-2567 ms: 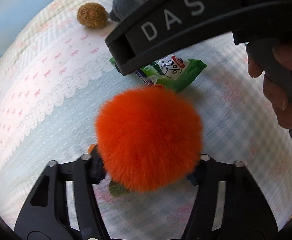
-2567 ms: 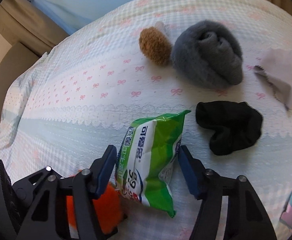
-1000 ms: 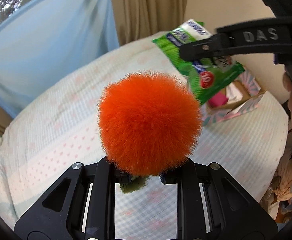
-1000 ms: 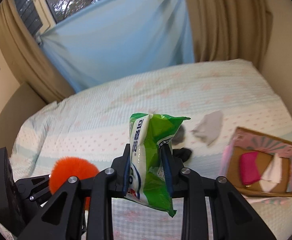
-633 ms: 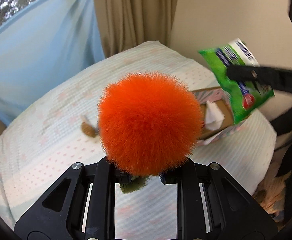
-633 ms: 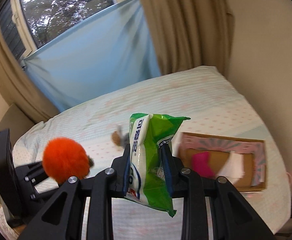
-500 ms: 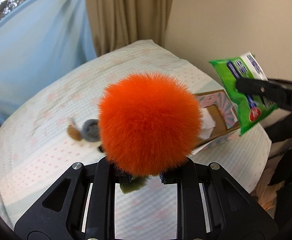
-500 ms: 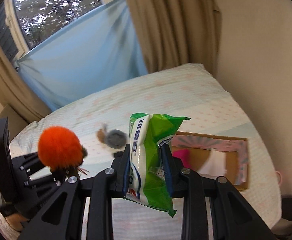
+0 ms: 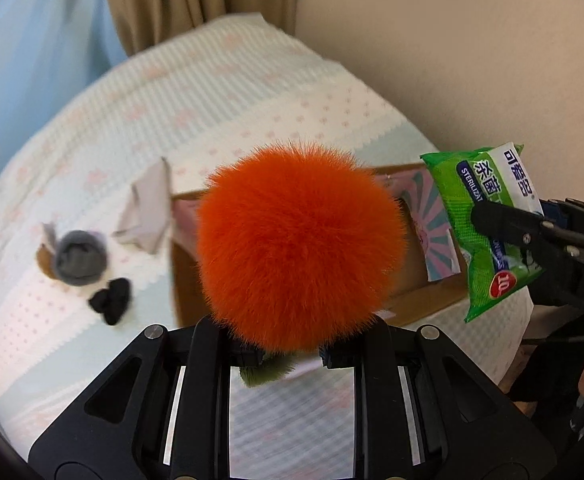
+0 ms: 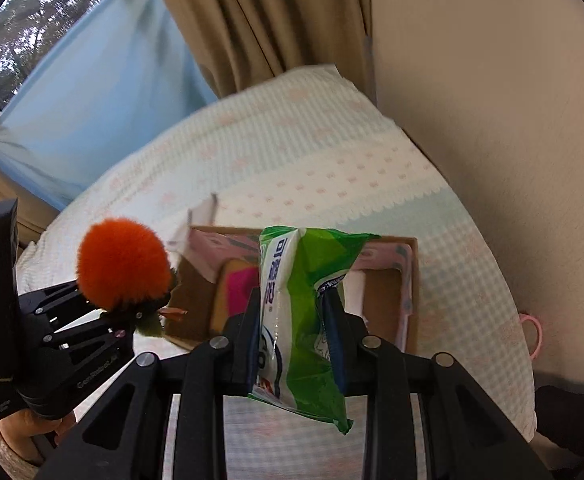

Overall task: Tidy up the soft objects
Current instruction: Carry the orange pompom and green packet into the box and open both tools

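A fluffy orange pompom (image 9: 300,248) fills the middle of the left wrist view, and my left gripper (image 9: 290,356) is shut on its green base. The same orange pompom (image 10: 122,264) shows at the left of the right wrist view, over the near left corner of the box. My right gripper (image 10: 292,304) is shut on a green wipes pack (image 10: 304,312), which hangs upright over the cardboard box (image 10: 410,280). From the left wrist view, that wipes pack (image 9: 488,224) is at the right, with the box (image 9: 432,300) behind both held things.
Inside the box lie a pink item (image 10: 240,288) and a white one (image 10: 356,292). On the bedspread left of the box sit a grey cloth (image 9: 146,212), a grey sock roll (image 9: 78,252) and a black sock (image 9: 110,300). A wall (image 10: 492,100) runs close on the right.
Both hands have swept across the bed to the box and sunk a little. The box now lies just beneath the pompom and the pack. Both grips are unchanged.
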`<state>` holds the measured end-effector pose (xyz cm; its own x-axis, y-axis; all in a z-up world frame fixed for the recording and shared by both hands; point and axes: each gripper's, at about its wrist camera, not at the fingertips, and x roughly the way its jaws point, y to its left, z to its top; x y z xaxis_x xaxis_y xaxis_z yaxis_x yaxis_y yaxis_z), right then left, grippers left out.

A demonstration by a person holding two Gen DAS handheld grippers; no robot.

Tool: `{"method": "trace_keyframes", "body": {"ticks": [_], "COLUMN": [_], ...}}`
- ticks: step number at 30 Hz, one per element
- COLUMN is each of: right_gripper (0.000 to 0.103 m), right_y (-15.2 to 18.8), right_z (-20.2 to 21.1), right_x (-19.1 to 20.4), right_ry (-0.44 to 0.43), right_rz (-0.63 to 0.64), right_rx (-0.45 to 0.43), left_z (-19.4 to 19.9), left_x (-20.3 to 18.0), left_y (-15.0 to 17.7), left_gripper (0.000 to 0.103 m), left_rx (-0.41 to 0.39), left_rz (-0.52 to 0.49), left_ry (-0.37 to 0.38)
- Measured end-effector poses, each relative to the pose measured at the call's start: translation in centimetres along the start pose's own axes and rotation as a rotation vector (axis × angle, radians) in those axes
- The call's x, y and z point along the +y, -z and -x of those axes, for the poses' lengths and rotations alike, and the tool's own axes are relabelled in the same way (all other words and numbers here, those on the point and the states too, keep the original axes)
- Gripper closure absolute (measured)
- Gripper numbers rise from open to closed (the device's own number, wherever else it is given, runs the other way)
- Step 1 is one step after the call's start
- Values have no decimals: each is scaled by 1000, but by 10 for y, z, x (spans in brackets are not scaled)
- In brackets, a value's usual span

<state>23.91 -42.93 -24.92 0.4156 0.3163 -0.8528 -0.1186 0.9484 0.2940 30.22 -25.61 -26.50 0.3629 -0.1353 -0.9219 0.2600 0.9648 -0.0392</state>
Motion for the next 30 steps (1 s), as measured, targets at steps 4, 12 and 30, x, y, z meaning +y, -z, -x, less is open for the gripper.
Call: {"method": "trace_keyframes", "body": {"ticks": [4,12,30], "right_gripper": [77,77,0], "right_y": [-3,-7,-9], "right_z": [-28,-88,-108], "right_x": [-21,-48,-50], "right_ry": [1,16,-7], "right_rz": [-15,-65,-97], "right_rx": [52,155,176], "left_z": [-45,-121,-111], "left_x": [-9,-11,-2], "left_y": [-5,0,13], "left_gripper": [86,86,0], "left_rx": [79,234,191], "left_rz": [9,14,-51], "left_ry": [15,3,3]}}
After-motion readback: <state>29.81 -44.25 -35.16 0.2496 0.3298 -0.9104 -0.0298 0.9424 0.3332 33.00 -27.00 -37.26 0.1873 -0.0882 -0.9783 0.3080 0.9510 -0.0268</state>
